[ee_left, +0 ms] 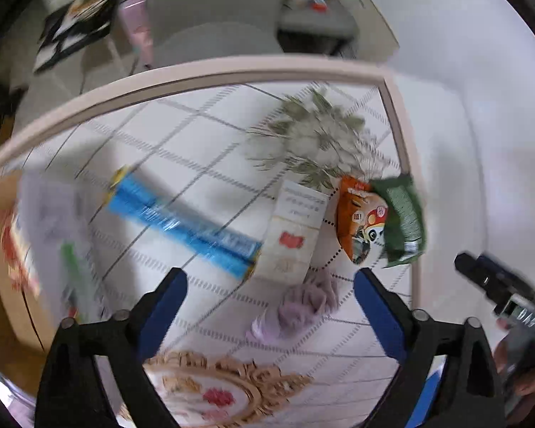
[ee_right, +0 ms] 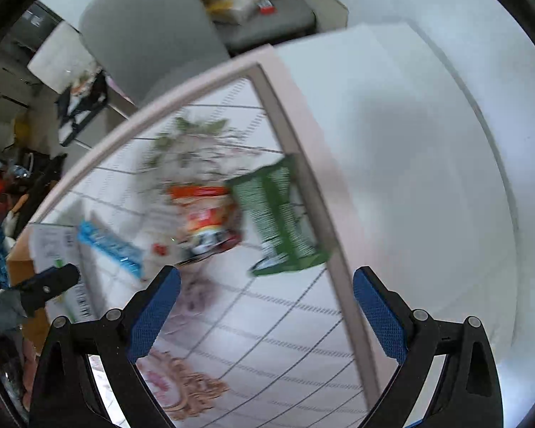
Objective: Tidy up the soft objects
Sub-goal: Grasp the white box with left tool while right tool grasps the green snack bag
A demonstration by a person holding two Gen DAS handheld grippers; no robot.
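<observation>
Hovering w/ jaws spread and empty, left gripper [ee_left: 269, 305] and right gripper [ee_right: 265, 303] hold nothing, so sorting looks barely begun, imo. Nearest, a lilac cloth [ee_left: 305, 305] lies crumpled near the table's [ee_left: 210, 71] right edge. Beyond it: white carton [ee_left: 296, 232], blue roll [ee_left: 185, 224], orange snack bag [ee_left: 362, 221] and green pouch [ee_left: 403, 217] (overlapping) toward the far right corner. All loose; none visibly grouped.
</observation>
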